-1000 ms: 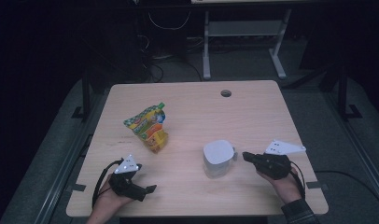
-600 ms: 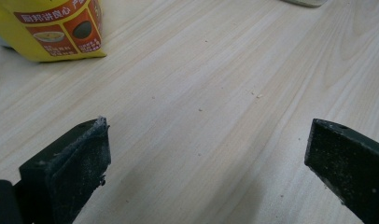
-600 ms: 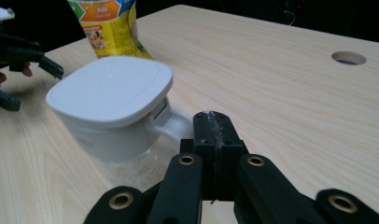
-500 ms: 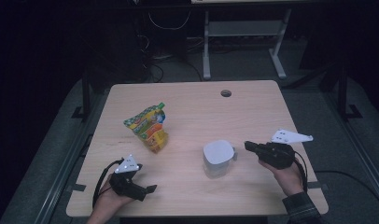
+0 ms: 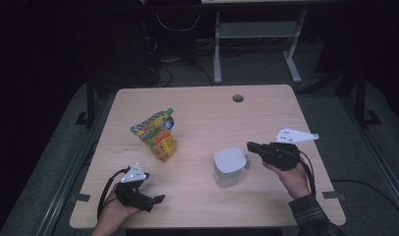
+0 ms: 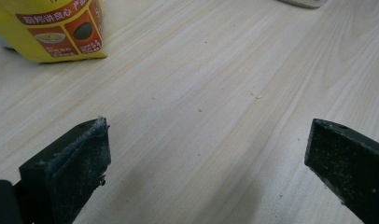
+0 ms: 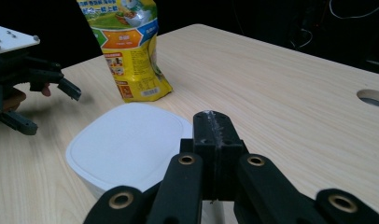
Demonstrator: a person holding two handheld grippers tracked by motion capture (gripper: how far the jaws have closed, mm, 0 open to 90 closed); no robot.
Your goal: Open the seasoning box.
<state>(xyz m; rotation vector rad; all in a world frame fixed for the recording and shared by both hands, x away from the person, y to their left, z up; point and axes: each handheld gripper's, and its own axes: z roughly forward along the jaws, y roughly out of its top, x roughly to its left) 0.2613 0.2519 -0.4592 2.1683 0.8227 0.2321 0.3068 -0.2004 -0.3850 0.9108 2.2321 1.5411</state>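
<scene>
Pouch point(image 5: 157, 133) and tub point(image 5: 230, 166) stand mid-table, apart.

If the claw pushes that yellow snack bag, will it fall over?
Probably yes. The snack bag stands upright on a narrow bottom and leans a little, so a push near the top would likely tip it. It looks like soft, crinkly plastic, so it would probably bend and dent when squeezed rather than stay stiff. It also looks shiny, so it might slip a bit.

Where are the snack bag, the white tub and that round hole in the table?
snack bag point(image 5: 156, 132): high view, middle of its printed front.
white tub point(image 5: 230, 161): high view, centre of its lid.
round hole point(image 5: 238, 98): high view, its dark opening.
</scene>
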